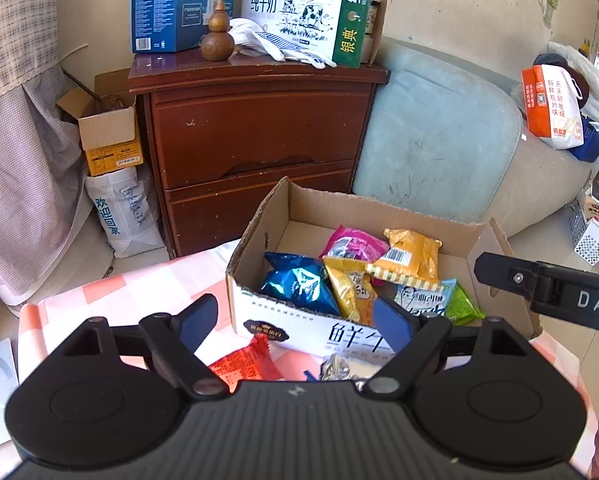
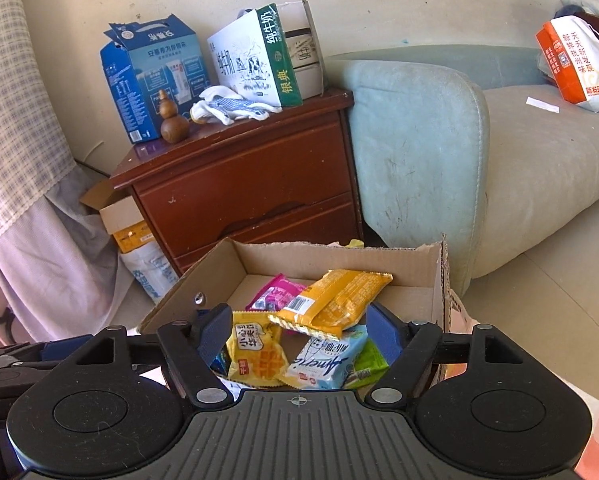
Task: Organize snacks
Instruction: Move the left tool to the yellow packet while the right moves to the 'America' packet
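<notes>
My left gripper (image 1: 295, 322) spread wide and empty at lower centre, my right gripper (image 2: 299, 334) open, holding nothing, over the cardboard box (image 2: 227, 268) of snack packets (image 2: 331, 304)

A pink-and-white checked cloth (image 1: 147, 280) covers the tabletop. In the brown cardboard box (image 1: 259, 236) lie a shiny blue packet (image 1: 295, 280), a magenta packet (image 1: 351, 240), an orange-yellow packet (image 2: 335, 300) and a lime-green packet (image 1: 463, 306).

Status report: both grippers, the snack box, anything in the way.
Left gripper open, empty. Right gripper open, empty, over cardboard box. Snack packets inside; red packet and foil wrapper outside on the table. Nothing blocking.
</notes>
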A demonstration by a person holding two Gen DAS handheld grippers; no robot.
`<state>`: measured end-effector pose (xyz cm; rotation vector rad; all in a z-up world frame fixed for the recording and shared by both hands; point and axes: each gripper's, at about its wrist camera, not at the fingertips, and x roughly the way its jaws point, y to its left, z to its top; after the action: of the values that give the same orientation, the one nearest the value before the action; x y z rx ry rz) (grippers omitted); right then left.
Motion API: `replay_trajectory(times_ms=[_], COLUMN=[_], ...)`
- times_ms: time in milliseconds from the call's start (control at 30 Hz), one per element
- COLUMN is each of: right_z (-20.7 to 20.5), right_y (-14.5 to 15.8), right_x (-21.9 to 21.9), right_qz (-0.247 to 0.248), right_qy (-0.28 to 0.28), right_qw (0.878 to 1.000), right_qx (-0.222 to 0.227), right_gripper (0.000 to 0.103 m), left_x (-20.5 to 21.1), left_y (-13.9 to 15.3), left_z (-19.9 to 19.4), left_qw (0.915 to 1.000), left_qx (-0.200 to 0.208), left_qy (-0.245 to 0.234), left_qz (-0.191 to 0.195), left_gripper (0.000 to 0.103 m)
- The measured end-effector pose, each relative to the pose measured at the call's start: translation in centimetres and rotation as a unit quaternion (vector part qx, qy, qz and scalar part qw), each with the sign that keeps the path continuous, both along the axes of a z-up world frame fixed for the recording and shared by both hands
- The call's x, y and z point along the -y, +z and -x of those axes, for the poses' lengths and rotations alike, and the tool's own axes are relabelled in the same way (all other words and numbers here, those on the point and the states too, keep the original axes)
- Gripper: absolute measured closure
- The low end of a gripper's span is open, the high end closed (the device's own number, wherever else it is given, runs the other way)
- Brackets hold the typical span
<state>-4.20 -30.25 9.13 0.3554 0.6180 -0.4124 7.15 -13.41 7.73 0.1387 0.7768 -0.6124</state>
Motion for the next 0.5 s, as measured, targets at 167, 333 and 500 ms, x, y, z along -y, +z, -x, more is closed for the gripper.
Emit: replay_trajectory(times_ms=[167, 333, 500], right_z=[1.6, 3.5, 4.8], right_y=[-1.2, -1.8, -2.5], right_x=[-1.7, -3.5, -5.1], right_qz=[-0.010, -0.012, -0.005], right_qy=[0.004, 0.020, 0.027], right_qw=[0.999, 0.997, 0.996], right_qx=[-0.049, -0.069, -0.087], right_gripper=[0.028, 0.026, 0.023], left_x=[-3.1, -5.9, -7.6], left_y=[-0.4, -1.2, -2.5], left_z=[1.3, 2.7, 4.4], left_qw=[0.9998, 0.9990, 0.9977], left_qx=[-0.016, -0.040, -0.052], left_qy=[0.011, 0.022, 0.038], left_qz=[-0.009, -0.005, -0.020], left_gripper=[0.018, 0.017, 0.017])
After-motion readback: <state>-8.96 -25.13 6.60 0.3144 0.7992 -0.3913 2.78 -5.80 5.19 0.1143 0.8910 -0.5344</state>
